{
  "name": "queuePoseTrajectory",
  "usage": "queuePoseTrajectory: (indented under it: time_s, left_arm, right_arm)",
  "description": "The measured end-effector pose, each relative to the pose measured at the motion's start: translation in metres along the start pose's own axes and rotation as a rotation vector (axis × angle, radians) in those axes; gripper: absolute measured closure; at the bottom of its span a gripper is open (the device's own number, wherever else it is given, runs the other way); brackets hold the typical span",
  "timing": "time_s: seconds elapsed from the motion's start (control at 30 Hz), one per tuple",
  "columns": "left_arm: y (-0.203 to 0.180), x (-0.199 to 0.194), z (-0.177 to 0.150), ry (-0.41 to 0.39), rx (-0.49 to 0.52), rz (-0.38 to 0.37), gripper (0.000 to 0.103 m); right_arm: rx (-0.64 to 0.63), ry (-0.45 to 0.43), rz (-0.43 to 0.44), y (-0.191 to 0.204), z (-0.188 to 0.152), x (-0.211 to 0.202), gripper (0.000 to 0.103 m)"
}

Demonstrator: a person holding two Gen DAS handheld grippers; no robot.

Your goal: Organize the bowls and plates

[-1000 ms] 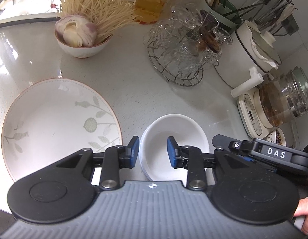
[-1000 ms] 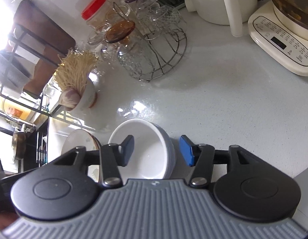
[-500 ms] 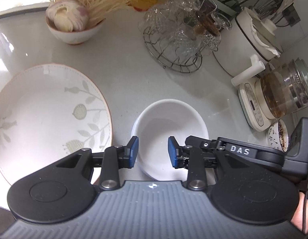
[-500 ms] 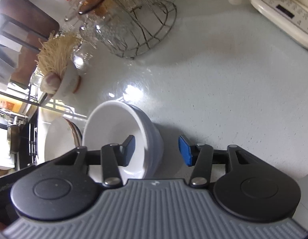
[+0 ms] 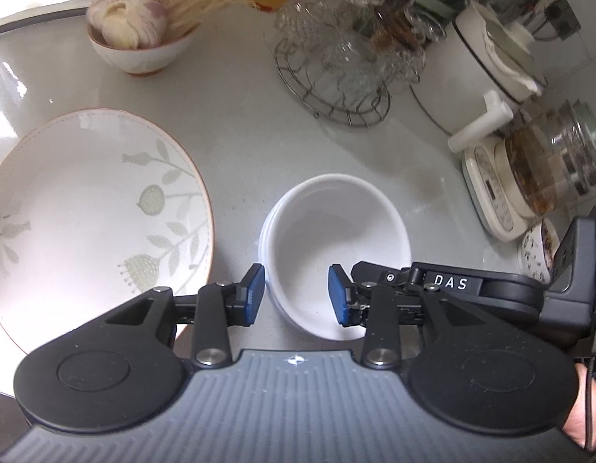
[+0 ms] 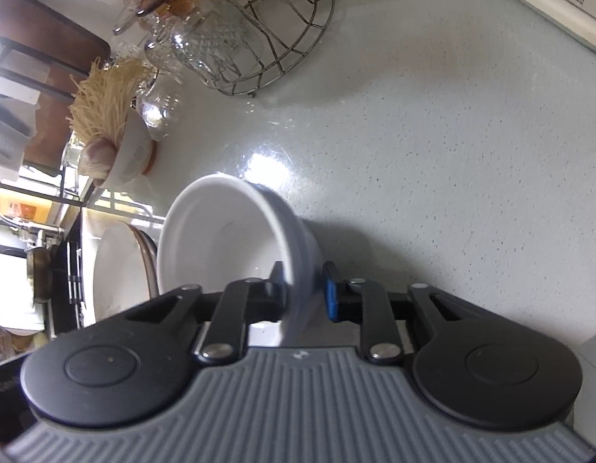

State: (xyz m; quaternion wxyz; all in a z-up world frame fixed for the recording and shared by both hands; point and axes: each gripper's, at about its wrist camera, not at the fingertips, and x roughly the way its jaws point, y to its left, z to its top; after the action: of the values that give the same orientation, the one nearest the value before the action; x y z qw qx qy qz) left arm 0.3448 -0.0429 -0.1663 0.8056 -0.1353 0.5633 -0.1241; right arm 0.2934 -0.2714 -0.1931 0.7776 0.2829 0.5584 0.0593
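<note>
Right gripper (image 6: 303,289) clamped shut, left gripper (image 5: 296,295) agape.

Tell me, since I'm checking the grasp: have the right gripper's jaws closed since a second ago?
Yes. The right gripper has closed its jaws onto the white bowl wall, one inside, one outside, nearer the wire rack.

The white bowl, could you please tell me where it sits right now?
In the left wrist view the white bowl sits on the countertop, right of the leaf-patterned plate; the right gripper has its jaws across the rim.
</note>
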Motion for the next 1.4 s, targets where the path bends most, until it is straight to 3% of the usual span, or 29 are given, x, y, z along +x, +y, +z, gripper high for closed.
queuePoseTrajectory:
  time_s: [0.27,0.57,0.97,1.13,1.23,1.3,1.4]
  left_arm:
    - [-0.009,0.006,0.002,0.02,0.021,-0.008,0.057]
    - [-0.03,0.025,0.008,0.076,0.111,-0.027,0.043]
    - [-0.053,0.064,0.015,0.16,0.19,-0.052,0.043]
    - [-0.052,0.075,0.013,0.182,0.199,-0.069,0.047]
    - [-0.05,0.079,0.013,0.189,0.195,-0.08,0.057]
    - [-0.046,0.081,0.013,0.183,0.186,-0.079,0.071]
    - [-0.04,0.081,0.015,0.175,0.165,-0.095,0.075]
  right_arm:
    - [0.05,-0.028,-0.02,-0.016,-0.006,-0.011,0.086]
    - [0.141,-0.086,-0.044,-0.037,-0.011,-0.025,0.088]
    - [0.213,-0.119,-0.038,-0.053,-0.014,-0.035,0.088]
    - [0.216,-0.12,-0.036,-0.054,-0.014,-0.036,0.088]
    - [0.217,-0.118,-0.035,-0.054,-0.015,-0.037,0.088]
    - [0.215,-0.117,-0.036,-0.054,-0.014,-0.037,0.088]
    - [0.207,-0.121,-0.046,-0.051,-0.014,-0.037,0.088]
